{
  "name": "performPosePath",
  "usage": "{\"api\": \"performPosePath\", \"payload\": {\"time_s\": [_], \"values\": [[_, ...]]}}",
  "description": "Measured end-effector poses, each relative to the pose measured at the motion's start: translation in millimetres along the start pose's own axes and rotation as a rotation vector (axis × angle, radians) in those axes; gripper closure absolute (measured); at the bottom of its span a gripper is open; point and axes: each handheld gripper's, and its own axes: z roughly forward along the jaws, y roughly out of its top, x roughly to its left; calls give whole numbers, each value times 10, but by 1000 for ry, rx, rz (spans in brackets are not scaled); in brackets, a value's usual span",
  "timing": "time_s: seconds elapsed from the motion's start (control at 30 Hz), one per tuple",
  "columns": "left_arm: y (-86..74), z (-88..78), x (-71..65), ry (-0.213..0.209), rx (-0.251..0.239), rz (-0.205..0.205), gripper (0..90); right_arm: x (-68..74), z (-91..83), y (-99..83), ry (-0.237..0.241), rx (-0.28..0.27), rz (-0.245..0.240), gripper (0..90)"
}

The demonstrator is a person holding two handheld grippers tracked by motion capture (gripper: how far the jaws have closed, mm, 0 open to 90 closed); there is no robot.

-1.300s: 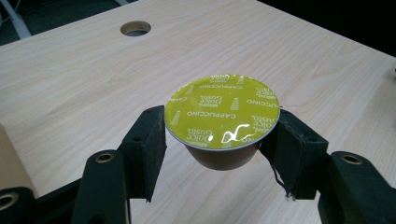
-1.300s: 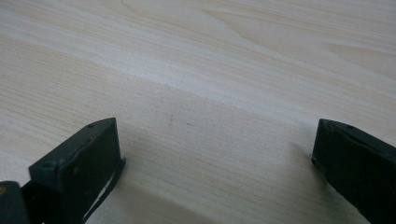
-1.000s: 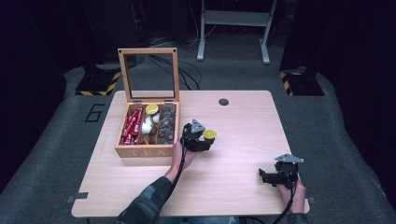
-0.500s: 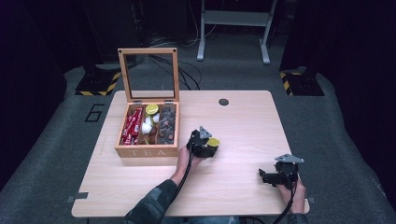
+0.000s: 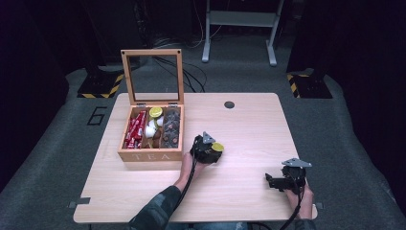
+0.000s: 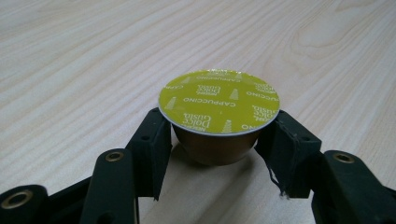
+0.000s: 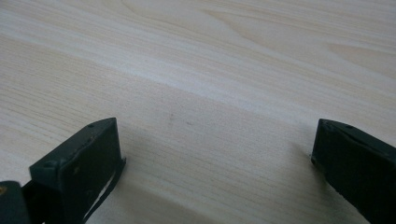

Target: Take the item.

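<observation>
The left hand-held gripper (image 6: 219, 140) clamped a yellow-lidded coffee capsule (image 6: 218, 105) just right of the tea box (image 5: 151, 129); the right hand-held gripper (image 7: 215, 154) gaped empty over the tabletop (image 5: 249, 124).

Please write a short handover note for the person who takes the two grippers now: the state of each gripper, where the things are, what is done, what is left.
Left gripper: shut on the coffee capsule, yellow-green lid up, low over the table just right of the tea box.
Right gripper: open, nothing between its jaws, resting near the table's front right corner.
Tea box: lid up; red packets in the left compartment, another yellow-lidded capsule at the back of the middle one, dark capsules on the right.
Done: one capsule is out of the box and in the grip.
Left: probably set it on the table and release; whether it touches the wood already, I cannot tell.
</observation>
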Motion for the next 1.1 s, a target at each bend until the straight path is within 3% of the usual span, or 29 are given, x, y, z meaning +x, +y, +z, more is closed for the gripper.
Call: {"api": "performPosePath", "payload": {"time_s": [0.17, 0.47, 0.57, 0.83, 1.07, 1.1], "values": [[24, -58, -15, -11, -3, 5, 395, 0, 0, 0, 0, 0, 0, 6], [79, -236, -65, -21, -9, 23, 217, 5, -1, -1, 1, -1, 3, 9], [98, -378, -63, -38, -14, 29, 162, -1, 0, 0, 1, 0, -1, 9], [76, -639, -75, -61, -42, 30, 132, 0, -1, -1, 1, -1, -1, 9], [17, -929, -74, -64, -71, 35, 89, 0, -1, -1, 1, 0, -1, 9], [0, -1014, -67, -48, -75, 49, 87, 1, -1, 0, 0, 0, 0, 8]]}}
